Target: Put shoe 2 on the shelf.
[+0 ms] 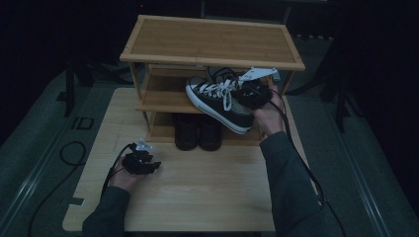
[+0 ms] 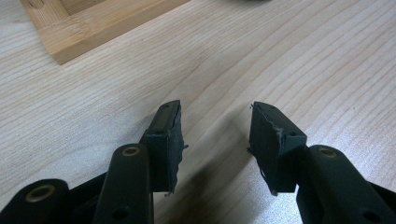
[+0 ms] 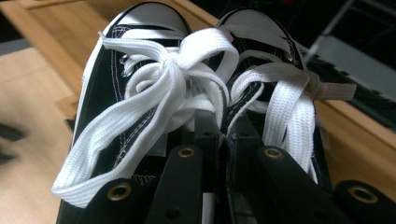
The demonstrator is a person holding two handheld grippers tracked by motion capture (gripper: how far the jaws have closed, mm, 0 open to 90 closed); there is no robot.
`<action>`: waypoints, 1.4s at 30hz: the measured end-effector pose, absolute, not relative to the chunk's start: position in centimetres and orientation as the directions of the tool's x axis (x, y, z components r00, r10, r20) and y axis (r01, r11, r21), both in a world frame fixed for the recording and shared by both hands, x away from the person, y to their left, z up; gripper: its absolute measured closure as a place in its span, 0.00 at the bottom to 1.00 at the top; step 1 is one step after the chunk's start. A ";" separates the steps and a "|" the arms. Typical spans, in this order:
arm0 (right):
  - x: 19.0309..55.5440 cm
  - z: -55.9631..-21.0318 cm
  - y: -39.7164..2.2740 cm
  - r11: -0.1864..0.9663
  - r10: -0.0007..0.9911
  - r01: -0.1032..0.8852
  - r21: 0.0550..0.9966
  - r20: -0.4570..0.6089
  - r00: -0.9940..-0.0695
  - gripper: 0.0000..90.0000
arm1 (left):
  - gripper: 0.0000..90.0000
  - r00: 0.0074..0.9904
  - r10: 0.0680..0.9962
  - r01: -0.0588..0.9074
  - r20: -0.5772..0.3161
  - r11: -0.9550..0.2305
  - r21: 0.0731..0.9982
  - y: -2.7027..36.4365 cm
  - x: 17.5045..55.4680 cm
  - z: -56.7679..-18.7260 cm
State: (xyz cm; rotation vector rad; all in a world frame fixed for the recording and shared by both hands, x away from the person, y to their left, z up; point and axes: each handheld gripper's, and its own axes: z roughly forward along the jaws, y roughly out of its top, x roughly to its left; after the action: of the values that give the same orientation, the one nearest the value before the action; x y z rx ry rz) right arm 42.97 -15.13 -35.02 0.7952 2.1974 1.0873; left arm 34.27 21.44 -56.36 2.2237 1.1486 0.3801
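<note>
A pair of black sneakers (image 1: 217, 101) with white toe caps and white laces hangs tilted in front of the middle shelf (image 1: 163, 96) of a bamboo shoe rack (image 1: 212, 39). My right gripper (image 1: 249, 94) is shut on them. In the right gripper view its jaws (image 3: 226, 135) pinch the inner collars of both sneakers (image 3: 140, 28) together, toes pointing away. My left gripper (image 1: 150, 165) rests low over the wooden table (image 1: 197, 192) at the front left. It stands open in the left gripper view (image 2: 215, 121), with only bare table between its pads.
Two dark boots (image 1: 197, 131) stand on the rack's bottom shelf. The rack's base rail (image 2: 88, 28) lies just ahead of my left gripper. Cables trail from both grippers over the table edges onto the grey floor.
</note>
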 end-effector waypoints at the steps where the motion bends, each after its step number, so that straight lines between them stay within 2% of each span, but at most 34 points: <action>1: 43.0 -35.0 -15.0 0.496 0.718 0.261 0.828 -0.222 -0.660 0.94 | 0.61 0.584 0.811 0.639 -0.020 -0.445 0.628 21.4 34.3 -56.4; 6: 42.9 -35.0 -14.1 0.499 0.766 0.297 0.814 -0.254 -0.590 0.93 | 0.61 0.584 0.811 0.639 -0.017 -0.447 0.626 21.4 34.2 -56.4; 9: 42.9 -35.1 -13.6 0.517 0.778 0.302 0.801 -0.293 -0.556 0.81 | 0.60 0.585 0.811 0.639 -0.018 -0.448 0.626 21.4 34.2 -56.3; 15: 42.9 -34.3 -14.3 0.541 0.762 0.300 0.786 -0.306 -0.571 0.66 | 0.61 0.586 0.810 0.639 -0.020 -0.447 0.626 21.4 34.2 -56.3; 25: 42.6 -34.2 -14.2 0.599 0.727 0.271 0.753 -0.369 -0.579 0.66 | 0.61 0.586 0.810 0.640 -0.022 -0.445 0.627 21.5 34.3 -56.4; 31: 42.4 -33.9 -14.3 0.563 0.751 0.315 0.764 -0.314 -0.580 0.65 | 0.61 0.585 0.811 0.639 -0.019 -0.447 0.626 21.4 34.2 -56.3; 35: 42.2 -33.0 -15.2 0.536 0.747 0.308 0.786 -0.271 -0.608 0.70 | 0.60 0.586 0.810 0.639 -0.015 -0.450 0.624 21.4 34.2 -56.3; 42: 42.3 -32.9 -15.6 0.580 0.702 0.305 0.755 -0.273 -0.658 0.74 | 0.60 0.586 0.810 0.639 -0.015 -0.450 0.623 21.4 34.2 -56.3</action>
State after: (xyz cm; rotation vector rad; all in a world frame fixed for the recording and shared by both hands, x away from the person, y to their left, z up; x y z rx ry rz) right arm 42.28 -15.59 -32.86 0.7995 2.2504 0.9282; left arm 34.23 21.38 -56.33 2.2308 1.1474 0.3823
